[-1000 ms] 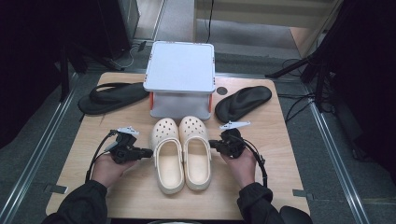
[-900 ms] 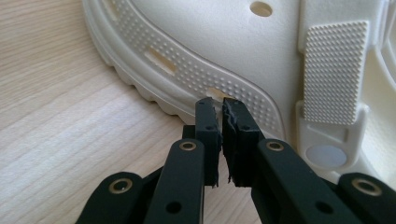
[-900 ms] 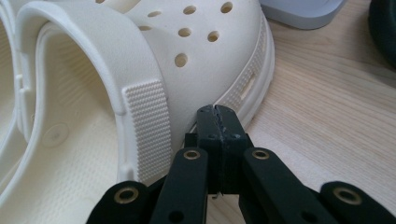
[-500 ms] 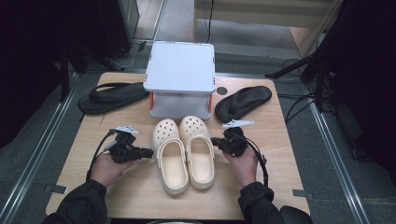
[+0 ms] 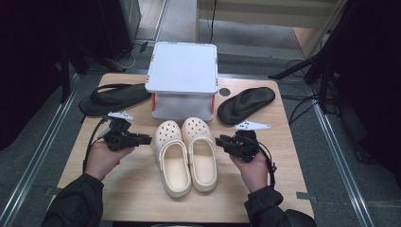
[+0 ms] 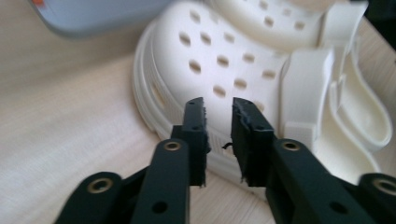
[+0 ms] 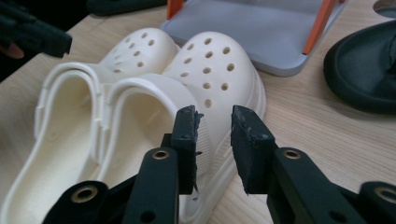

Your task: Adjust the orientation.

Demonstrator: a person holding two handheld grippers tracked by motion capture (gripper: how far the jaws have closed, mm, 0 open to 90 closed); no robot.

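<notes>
- A light wooden table [image 5: 132,189] stands on a dark grey floor, with metal rails running along both sides.
- The pair of cream clogs [image 5: 187,153] lies in the middle of the table, side by side and touching, toes pointing away from the person, just in front of the grey lidded box [image 5: 182,78].
- Compared with one second ago, the clogs are in the same place, but both grippers have drawn back from them: before, each gripper was pressed against the outer side of one clog, and now there is a gap on each side.
- The left gripper [image 5: 144,139] is just beside the left clog [image 6: 233,60], near its toe part. Its jaws opened a little during the last second. They stand narrowly apart with nothing between them, and the pads do not press on the clog.
- The right gripper [image 5: 220,141] is just beside the right clog [image 7: 210,70], and its jaws have just been opening. They also show a narrow gap, and nothing is held.
- Farther out, one black sandal [image 5: 113,97] lies to the left of the box and another black sandal [image 5: 246,104] lies to its right, both well apart from the grippers.
- The box has orange corner parts below its lid.
</notes>
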